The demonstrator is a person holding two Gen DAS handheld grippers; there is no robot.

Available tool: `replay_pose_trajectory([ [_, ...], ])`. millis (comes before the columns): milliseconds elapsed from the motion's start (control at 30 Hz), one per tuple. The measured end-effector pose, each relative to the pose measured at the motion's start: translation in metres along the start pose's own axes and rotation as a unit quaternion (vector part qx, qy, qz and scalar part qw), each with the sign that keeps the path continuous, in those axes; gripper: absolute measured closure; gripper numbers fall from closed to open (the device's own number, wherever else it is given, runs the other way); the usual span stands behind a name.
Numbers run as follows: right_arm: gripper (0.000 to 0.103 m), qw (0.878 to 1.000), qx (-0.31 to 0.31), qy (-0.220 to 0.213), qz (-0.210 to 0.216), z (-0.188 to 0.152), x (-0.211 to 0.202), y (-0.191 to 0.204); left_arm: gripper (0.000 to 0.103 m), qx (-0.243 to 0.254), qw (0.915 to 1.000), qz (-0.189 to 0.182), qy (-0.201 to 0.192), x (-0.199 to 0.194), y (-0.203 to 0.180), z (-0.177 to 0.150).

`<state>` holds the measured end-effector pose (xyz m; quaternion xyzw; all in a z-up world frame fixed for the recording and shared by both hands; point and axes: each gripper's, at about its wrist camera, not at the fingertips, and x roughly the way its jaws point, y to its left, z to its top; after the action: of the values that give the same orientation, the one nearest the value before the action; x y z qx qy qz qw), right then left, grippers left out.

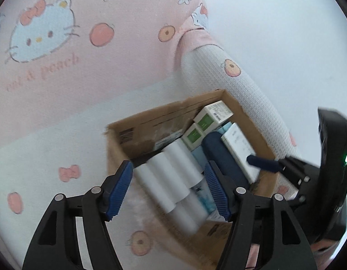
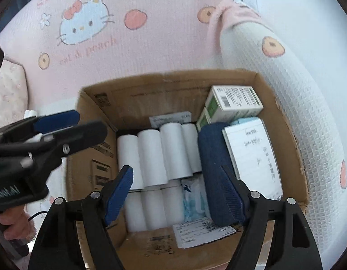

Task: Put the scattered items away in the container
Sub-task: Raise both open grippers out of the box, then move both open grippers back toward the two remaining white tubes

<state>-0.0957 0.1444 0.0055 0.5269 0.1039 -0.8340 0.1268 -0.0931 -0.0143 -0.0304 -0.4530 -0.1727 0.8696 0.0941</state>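
Right wrist view looks down into the cardboard box, which sits on a pink cat-print blanket and is already packed: white paper rolls in rows, green-and-white cartons in the far corner, a dark blue pouch beside a white booklet. The right gripper hangs over the box with its jaws spread wide and nothing between them; its right finger is close to the pouch, possibly touching. The left gripper is likewise wide and empty above the rolls, near the box's left wall.

The main risk is crowding. Both tools share one small opening, so either could knock the other or drag a finger against the pouch and tilt it. The box rests on soft bedding, so a nudge on a wall could shift or tip it. No loose item shows outside, so the tidying looks nearly complete.
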Motion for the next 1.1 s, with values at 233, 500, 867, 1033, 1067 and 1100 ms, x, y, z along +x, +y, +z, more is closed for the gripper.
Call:
replay_pose_trajectory([
  [233,0.026,0.999,-0.039,-0.025,-0.007,0.0,0.022,0.036,0.032,-0.003,0.998,0.039,-0.05,-0.055,0.033,-0.032],
  [500,0.021,0.995,-0.088,-0.049,-0.009,0.005,0.007,0.103,0.032,0.011,0.9928,0.105,-0.057,-0.083,0.073,-0.059],
  [867,0.02,0.992,-0.115,-0.022,0.056,0.025,0.046,0.181,0.032,-0.038,0.9819,0.185,-0.014,-0.089,0.157,-0.08],
  [1033,0.02,0.984,-0.144,-0.015,0.101,0.028,0.071,0.222,0.032,-0.073,0.9718,0.224,0.003,-0.093,0.204,-0.095],
  [1067,0.02,0.982,-0.145,-0.013,0.118,0.028,0.076,0.228,0.032,-0.081,0.9697,0.23,0.006,-0.093,0.212,-0.099],
  [1100,0.02,0.98,-0.144,-0.009,0.135,0.028,0.082,0.235,0.032,-0.09,0.9676,0.236,0.01,-0.093,0.221,-0.102],
])
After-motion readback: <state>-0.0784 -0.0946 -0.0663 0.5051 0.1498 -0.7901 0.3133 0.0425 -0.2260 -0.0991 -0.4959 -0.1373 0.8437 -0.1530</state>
